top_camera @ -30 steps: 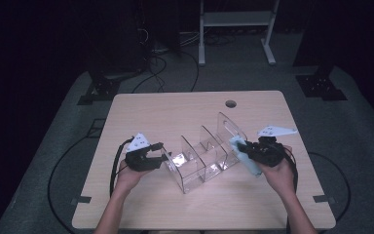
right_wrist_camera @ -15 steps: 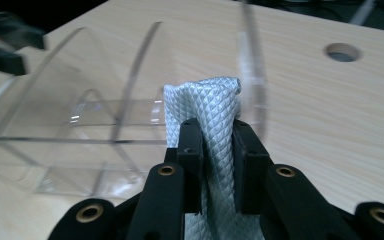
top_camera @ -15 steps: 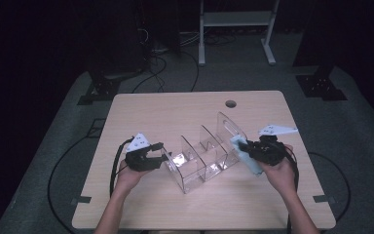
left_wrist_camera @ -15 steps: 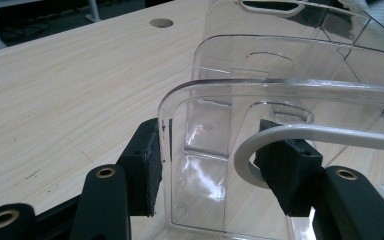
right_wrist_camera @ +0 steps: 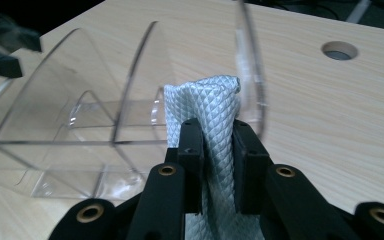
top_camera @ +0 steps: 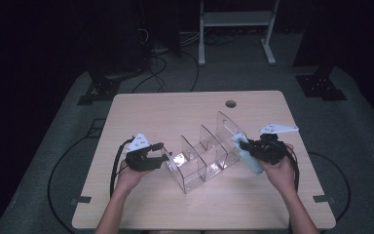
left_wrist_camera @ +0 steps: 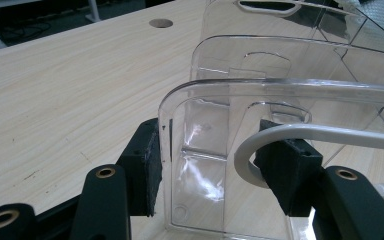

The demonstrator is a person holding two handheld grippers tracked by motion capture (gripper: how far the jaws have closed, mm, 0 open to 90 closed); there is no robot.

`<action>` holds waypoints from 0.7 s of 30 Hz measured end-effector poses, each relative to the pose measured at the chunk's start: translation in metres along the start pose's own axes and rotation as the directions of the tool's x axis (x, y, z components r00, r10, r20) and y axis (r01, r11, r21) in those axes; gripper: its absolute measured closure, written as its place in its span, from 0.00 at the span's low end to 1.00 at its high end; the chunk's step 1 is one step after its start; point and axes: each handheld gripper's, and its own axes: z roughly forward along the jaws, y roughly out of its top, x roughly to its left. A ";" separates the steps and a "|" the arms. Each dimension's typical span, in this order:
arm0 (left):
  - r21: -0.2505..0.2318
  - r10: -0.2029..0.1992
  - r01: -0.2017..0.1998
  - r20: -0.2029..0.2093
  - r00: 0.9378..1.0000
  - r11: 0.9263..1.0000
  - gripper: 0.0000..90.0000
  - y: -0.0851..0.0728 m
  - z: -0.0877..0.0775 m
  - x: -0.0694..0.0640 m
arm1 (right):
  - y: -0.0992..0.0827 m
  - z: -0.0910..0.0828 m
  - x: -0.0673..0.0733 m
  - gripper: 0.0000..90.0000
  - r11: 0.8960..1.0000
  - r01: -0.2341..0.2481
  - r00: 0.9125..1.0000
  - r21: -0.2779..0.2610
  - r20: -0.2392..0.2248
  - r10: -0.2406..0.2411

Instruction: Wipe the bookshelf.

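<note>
High view: cloth [top_camera: 246,151] partly hidden by right tool [top_camera: 258,147].

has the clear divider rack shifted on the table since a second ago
No. In the high view the clear divider rack sits in the same spot relative to the round hole in the table, held at both ends.

In the right gripper view, the cloth [right_wrist_camera: 207,115] ran off the frame at 6 o'clock, its lower part hidden between the jaws. The clear organizer [left_wrist_camera: 280,100] was cut off at 3 o'clock in the left gripper view. In the high view, the person's forearms left the frame at 6 o'clock.
</note>
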 end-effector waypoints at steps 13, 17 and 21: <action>-0.002 0.001 -0.001 0.001 1.000 1.000 0.51 0.000 0.000 0.000 | 0.009 0.007 0.019 0.86 0.999 0.032 0.993 0.010 -0.118 -0.030; -0.001 0.004 -0.004 0.001 1.000 1.000 0.51 0.000 0.000 0.000 | 0.014 0.012 0.022 0.86 0.999 0.036 0.990 0.022 -0.135 -0.033; 0.001 0.010 -0.010 0.000 1.000 1.000 0.50 0.000 0.000 -0.001 | 0.014 0.012 0.020 0.86 0.999 0.025 0.985 0.041 -0.170 -0.017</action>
